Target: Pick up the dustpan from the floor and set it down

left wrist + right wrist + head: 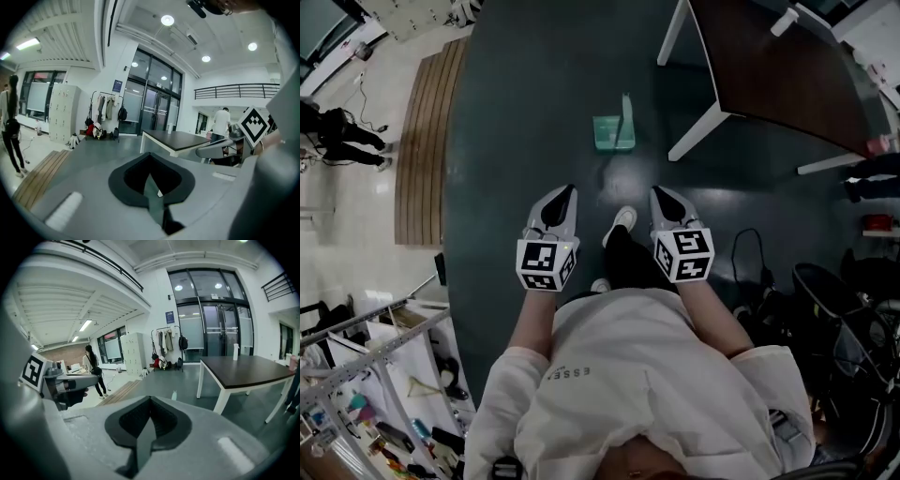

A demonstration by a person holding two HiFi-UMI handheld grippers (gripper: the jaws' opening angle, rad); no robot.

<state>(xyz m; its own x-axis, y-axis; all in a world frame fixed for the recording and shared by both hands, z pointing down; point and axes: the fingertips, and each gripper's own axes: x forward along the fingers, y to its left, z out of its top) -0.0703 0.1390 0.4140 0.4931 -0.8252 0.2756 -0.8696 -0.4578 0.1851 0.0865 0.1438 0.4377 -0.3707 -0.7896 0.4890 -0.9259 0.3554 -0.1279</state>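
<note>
A green dustpan (614,131) lies on the dark floor ahead of me, its handle standing upright. My left gripper (565,194) and right gripper (659,194) are held side by side above the floor, well short of the dustpan, both pointing toward it. Both are shut with nothing between the jaws. In the left gripper view the left gripper (150,157) shows its dark pads closed together. The right gripper (150,399) looks the same in the right gripper view, where the dustpan's pale handle tip (174,395) peeks over it.
A dark-topped table (769,66) on white legs stands to the right of the dustpan. A wooden strip (431,141) edges the floor on the left. My shoe (621,223) is between the grippers. Black chairs and cables (844,309) crowd the right; a person (337,136) stands far left.
</note>
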